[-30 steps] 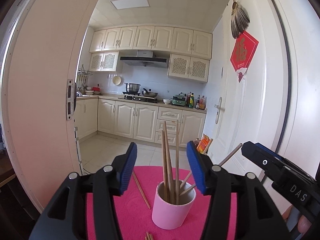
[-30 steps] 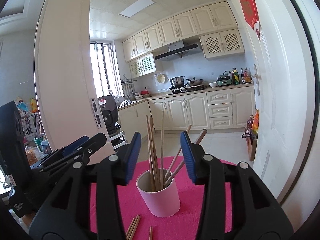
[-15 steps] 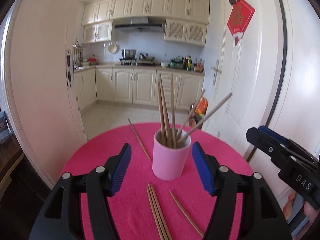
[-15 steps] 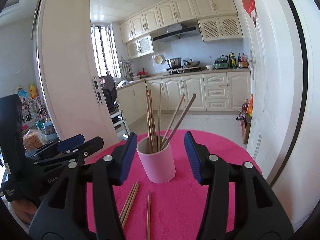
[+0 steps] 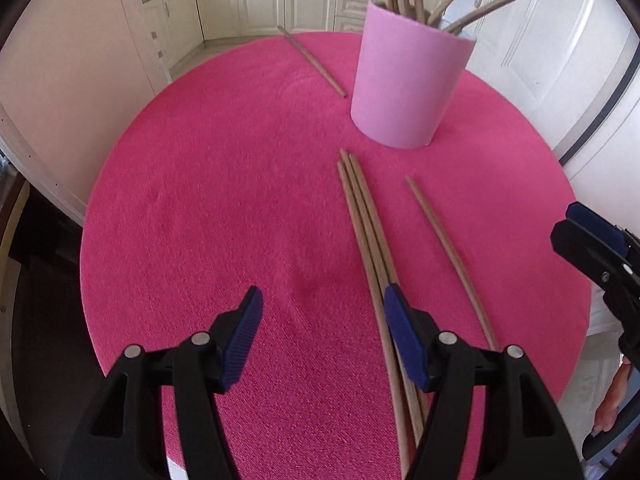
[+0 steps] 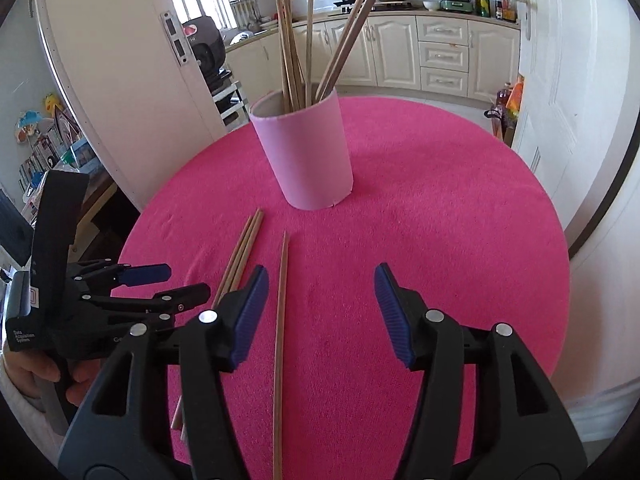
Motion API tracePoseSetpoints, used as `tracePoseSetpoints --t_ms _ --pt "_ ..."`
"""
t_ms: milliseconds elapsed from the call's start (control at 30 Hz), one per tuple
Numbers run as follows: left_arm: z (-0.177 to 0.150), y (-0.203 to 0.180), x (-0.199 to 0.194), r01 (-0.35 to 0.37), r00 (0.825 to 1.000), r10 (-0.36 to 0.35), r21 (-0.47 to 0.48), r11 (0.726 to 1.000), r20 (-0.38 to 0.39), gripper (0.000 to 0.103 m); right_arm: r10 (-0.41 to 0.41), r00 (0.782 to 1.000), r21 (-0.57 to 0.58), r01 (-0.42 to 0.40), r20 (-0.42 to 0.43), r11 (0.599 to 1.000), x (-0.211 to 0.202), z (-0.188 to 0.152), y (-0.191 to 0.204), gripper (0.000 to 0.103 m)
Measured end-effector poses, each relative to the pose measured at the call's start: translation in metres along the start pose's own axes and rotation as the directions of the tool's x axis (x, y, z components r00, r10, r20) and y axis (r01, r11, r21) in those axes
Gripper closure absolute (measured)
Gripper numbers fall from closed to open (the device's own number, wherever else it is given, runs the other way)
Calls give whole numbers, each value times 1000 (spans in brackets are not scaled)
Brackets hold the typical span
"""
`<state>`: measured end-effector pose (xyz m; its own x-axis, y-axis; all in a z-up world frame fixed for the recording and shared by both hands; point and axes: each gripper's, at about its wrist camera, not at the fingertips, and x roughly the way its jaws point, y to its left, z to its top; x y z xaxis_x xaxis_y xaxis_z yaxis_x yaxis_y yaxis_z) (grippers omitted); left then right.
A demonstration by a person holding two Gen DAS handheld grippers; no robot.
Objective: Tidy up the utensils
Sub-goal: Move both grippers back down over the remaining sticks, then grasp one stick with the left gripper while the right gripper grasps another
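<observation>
The left gripper [image 5: 322,340] hangs wide and empty over the pink cloth [image 5: 224,200], three chopsticks [image 5: 366,224] under its right pad. The right gripper [image 6: 318,314], empty and opening, should centre on the single chopstick [image 6: 281,300] near the cup [image 6: 306,152] before squeezing.

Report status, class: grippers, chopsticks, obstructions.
Left gripper open, empty. Right gripper opening, empty. Loose chopsticks on mat, others in cup. Nothing in the way.

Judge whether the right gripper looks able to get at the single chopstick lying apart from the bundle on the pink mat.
Probably yes. The right gripper hangs over the pink mat, jaws opening and empty; the single chopstick lies flat by its left finger, with nothing on top. The chopstick bundle lies close alongside.
</observation>
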<state>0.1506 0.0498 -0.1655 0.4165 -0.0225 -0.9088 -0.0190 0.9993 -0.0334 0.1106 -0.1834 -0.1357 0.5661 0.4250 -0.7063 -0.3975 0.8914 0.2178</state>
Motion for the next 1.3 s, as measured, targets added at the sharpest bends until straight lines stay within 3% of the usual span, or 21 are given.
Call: tracePoseSetpoints --t_ms 400,600,667,733,833,900,1200,1300 --pt "3 -11 7 -53 998 54 27 998 -23 41 -5 1000 6 5 -27 1000 4 -1 -10 46" --pt "11 -24 12 -68 996 71 70 995 -46 41 -32 995 -37 28 -94 999 16 0 -5 46" --pt "12 -21 9 -43 998 45 54 998 -46 49 -41 990 -68 32 -136 997 23 1 0 46" --pt "10 -19 8 -42 998 44 42 998 -40 68 -42 986 -91 28 -163 996 27 1 4 47" --pt "11 -13 7 -38 999 38 16 999 -36 84 -10 974 -113 -16 -227 993 38 1 13 70" --pt "11 -7 5 -24 999 24 -7 1000 -35 90 -16 965 -138 -21 -260 990 45 0 20 70" --pt "5 5 0 46 999 -47 -69 997 -20 96 -83 940 -201 16 -332 980 68 0 40 79" --pt "2 6 -3 55 998 -56 -74 996 -11 96 -107 943 -217 37 -316 975 69 -1 42 90"
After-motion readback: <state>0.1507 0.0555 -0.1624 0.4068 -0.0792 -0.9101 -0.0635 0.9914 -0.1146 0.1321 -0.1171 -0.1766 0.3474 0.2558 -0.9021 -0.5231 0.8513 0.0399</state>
